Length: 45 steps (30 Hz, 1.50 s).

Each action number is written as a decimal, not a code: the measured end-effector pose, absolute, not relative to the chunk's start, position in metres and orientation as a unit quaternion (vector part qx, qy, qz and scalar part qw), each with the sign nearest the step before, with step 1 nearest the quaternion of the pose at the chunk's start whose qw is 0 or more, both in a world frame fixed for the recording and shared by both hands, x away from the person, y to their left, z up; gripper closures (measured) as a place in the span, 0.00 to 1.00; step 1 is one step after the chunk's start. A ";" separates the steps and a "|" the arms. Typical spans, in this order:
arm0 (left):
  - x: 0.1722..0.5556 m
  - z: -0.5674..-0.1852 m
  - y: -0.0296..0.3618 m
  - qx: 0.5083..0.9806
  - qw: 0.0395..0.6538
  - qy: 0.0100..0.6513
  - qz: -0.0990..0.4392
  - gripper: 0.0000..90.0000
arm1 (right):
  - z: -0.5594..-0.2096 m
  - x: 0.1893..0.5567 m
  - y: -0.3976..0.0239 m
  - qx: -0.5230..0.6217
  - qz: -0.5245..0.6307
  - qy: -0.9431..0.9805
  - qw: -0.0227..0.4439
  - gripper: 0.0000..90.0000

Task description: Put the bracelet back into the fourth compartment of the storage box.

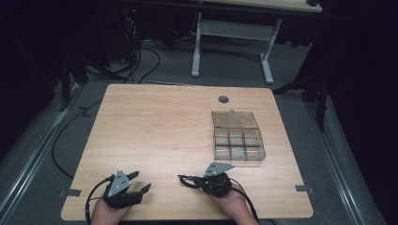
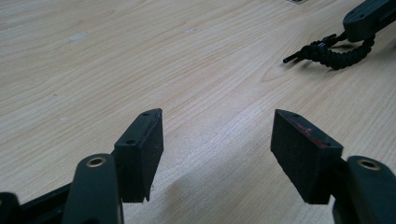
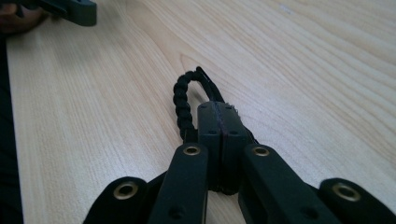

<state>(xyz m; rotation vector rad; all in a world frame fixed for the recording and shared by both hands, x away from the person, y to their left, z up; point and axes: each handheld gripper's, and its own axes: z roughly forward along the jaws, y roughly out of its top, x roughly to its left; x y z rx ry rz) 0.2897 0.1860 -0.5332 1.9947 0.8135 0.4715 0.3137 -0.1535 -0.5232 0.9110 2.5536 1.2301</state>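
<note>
Closest to me, both grippers sit at the near table (image 1: pixel 155 126) edge: my left gripper (image 2: pixel 217 140) with jaws spread over bare wood, my right gripper (image 3: pixel 218 122) pinching a black braided cord (image 3: pixel 181 100), looped and knotty, just off the surface. Grabbing looks done; carrying remains, perhaps to the clear divided box (image 1: pixel 238 136) farther off, lid open.
</note>
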 end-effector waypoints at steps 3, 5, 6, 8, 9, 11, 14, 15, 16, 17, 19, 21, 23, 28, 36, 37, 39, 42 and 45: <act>0.290 -0.533 0.188 0.805 0.454 0.334 0.187 0.39 | -0.527 0.316 -0.153 0.307 0.398 0.860 0.085 1.00; 0.290 -0.533 0.188 0.804 0.454 0.335 0.186 0.39 | -0.527 0.317 -0.153 0.310 0.395 0.860 0.084 1.00; 0.290 -0.533 0.188 0.804 0.453 0.336 0.186 0.39 | -0.528 0.317 -0.154 0.313 0.391 0.861 0.084 1.00; 0.289 -0.533 0.188 0.804 0.454 0.334 0.187 0.39 | -0.529 0.317 -0.155 0.314 0.388 0.862 0.086 1.00; 0.289 -0.533 0.188 0.804 0.454 0.334 0.187 0.38 | -0.529 0.317 -0.156 0.314 0.387 0.863 0.088 1.00; 0.289 -0.533 0.188 0.804 0.455 0.334 0.187 0.38 | -0.529 0.317 -0.158 0.314 0.386 0.863 0.088 1.00; 0.289 -0.533 0.189 0.802 0.457 0.335 0.188 0.38 | -0.529 0.317 -0.162 0.322 0.384 0.861 0.088 1.00; 0.289 -0.533 0.188 0.803 0.456 0.335 0.188 0.38 | -0.529 0.317 -0.164 0.323 0.383 0.861 0.088 1.00; 0.289 -0.533 0.188 0.803 0.455 0.334 0.189 0.38 | -0.529 0.317 -0.166 0.325 0.381 0.861 0.090 1.00; 0.289 -0.533 0.188 0.805 0.453 0.333 0.190 0.38 | -0.529 0.316 -0.171 0.330 0.379 0.859 0.094 1.00; 0.289 -0.533 0.187 0.805 0.452 0.333 0.192 0.38 | -0.529 0.316 -0.175 0.333 0.380 0.858 0.096 1.00; 0.289 -0.533 0.187 0.805 0.451 0.333 0.194 0.38 | -0.529 0.315 -0.182 0.342 0.378 0.855 0.097 1.00; 0.289 -0.533 0.186 0.805 0.450 0.334 0.195 0.38 | -0.528 0.313 -0.188 0.347 0.376 0.853 0.101 1.00; 0.290 -0.533 0.185 0.808 0.447 0.331 0.196 0.39 | -0.528 0.309 -0.203 0.363 0.374 0.847 0.110 1.00; 0.292 -0.533 0.184 0.812 0.443 0.326 0.195 0.43 | -0.527 0.295 -0.234 0.398 0.364 0.832 0.132 1.00; 0.292 -0.533 0.184 0.812 0.443 0.325 0.195 0.44 | -0.526 0.294 -0.236 0.403 0.362 0.830 0.134 1.00; 0.292 -0.532 0.184 0.815 0.439 0.323 0.198 0.44 | -0.525 0.291 -0.248 0.419 0.358 0.822 0.145 1.00; 0.292 -0.531 0.185 0.814 0.440 0.324 0.197 0.45 | -0.525 0.291 -0.255 0.429 0.356 0.817 0.150 1.00; 0.292 -0.527 0.188 0.808 0.447 0.330 0.198 0.45 | -0.525 0.289 -0.270 0.452 0.350 0.805 0.159 1.00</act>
